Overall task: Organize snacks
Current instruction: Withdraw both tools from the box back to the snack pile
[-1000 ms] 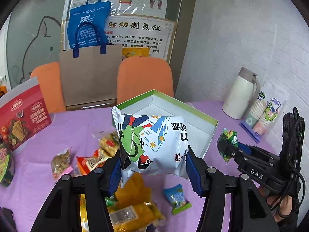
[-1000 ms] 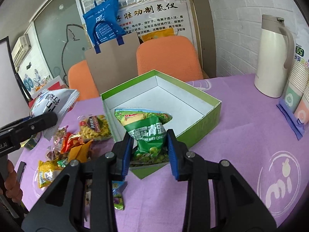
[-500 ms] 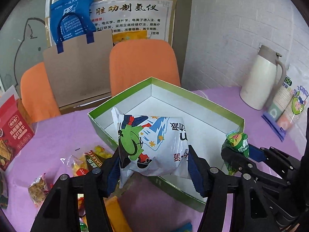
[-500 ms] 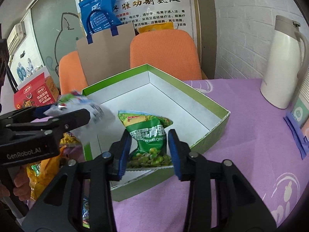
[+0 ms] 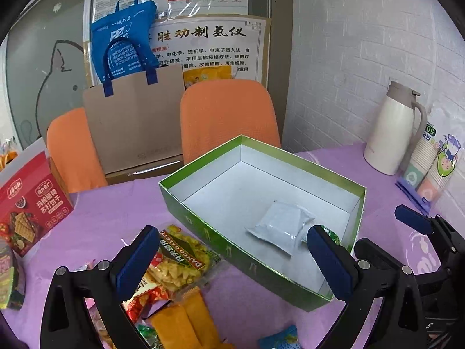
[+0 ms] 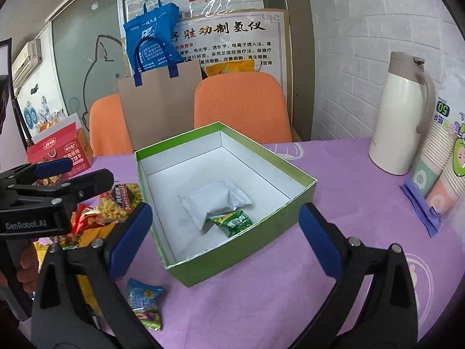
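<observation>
Resting inside the green box [image 6: 302, 196], center frame on the purple table [image 6: 334, 247]: a white snack pouch [image 6: 213, 200], plain side up, with a small green pea packet [image 6: 232, 222] touching its lower right corner. In the left wrist view the same pouch [image 5: 280, 226] lies toward the box's [image 5: 203, 226] lower right. Left gripper [image 5: 235, 257] spread wide, holding nothing, low in frame over the box's near wall. Right gripper [image 6: 223, 242] also wide apart, nothing between its fingers. Loose snacks pile [image 5: 174, 264] lower left of the box, outside it. Blue-green packet [image 6: 144, 301] lies alone, bottom left. White thermos [image 6: 402, 113] and paper cup sleeve [image 6: 441, 163] at right edge. Red cracker carton [image 5: 29, 203] far left.
</observation>
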A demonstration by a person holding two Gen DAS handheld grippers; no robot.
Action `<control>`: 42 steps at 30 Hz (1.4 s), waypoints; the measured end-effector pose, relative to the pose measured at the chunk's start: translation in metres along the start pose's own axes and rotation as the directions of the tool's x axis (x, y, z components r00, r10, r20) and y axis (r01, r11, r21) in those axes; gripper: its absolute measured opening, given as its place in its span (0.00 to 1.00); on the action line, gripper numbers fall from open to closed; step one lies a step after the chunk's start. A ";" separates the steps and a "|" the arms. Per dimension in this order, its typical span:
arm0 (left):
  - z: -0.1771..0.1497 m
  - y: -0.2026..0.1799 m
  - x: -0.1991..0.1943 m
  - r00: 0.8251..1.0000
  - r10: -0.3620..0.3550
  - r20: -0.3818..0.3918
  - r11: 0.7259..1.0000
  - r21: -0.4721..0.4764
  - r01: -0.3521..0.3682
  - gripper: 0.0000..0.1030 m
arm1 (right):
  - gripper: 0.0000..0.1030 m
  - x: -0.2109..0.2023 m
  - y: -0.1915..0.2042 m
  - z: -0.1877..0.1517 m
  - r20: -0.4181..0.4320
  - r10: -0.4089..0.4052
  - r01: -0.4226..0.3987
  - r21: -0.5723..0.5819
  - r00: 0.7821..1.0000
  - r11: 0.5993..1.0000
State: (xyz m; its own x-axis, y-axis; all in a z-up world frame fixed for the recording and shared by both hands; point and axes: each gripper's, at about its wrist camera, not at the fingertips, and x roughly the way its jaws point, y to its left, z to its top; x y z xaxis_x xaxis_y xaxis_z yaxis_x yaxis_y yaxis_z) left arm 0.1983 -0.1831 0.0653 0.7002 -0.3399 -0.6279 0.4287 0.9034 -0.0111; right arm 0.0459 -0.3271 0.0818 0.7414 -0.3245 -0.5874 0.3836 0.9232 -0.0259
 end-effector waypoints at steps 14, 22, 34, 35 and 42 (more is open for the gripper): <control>-0.067 0.061 -0.113 0.965 0.256 0.061 0.966 0.010 -0.257 1.00 | 0.99 -0.104 0.053 -0.035 0.056 0.125 -0.124 -0.019 0.991 0.992; -0.141 0.112 -0.117 0.963 0.271 -0.016 0.959 -0.078 -0.271 1.00 | 0.99 -0.080 0.094 -0.075 -0.056 0.233 -0.239 -0.144 0.971 0.960; -0.173 0.145 -0.128 0.977 0.200 -0.076 0.970 -0.126 -0.209 1.00 | 0.99 0.007 0.185 -0.063 -0.185 0.360 -0.400 -0.285 0.915 0.871; -0.173 0.147 -0.128 0.977 0.198 -0.078 0.970 -0.128 -0.207 1.00 | 0.99 0.015 0.191 -0.062 -0.195 0.366 -0.410 -0.287 0.910 0.866; -0.171 0.155 -0.120 0.982 0.173 -0.077 0.973 -0.145 -0.182 1.00 | 0.85 0.042 0.175 -0.084 -0.364 0.301 -0.392 -0.208 0.881 0.896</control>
State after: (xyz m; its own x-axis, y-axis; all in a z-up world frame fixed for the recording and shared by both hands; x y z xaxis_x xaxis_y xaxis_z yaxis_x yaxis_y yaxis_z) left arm 0.0828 0.0429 0.0059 0.7174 -0.1577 -0.6786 0.2066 0.9784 -0.0090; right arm 0.0974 -0.1618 -0.0155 0.5689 0.0671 -0.8197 -0.0612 0.9974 0.0392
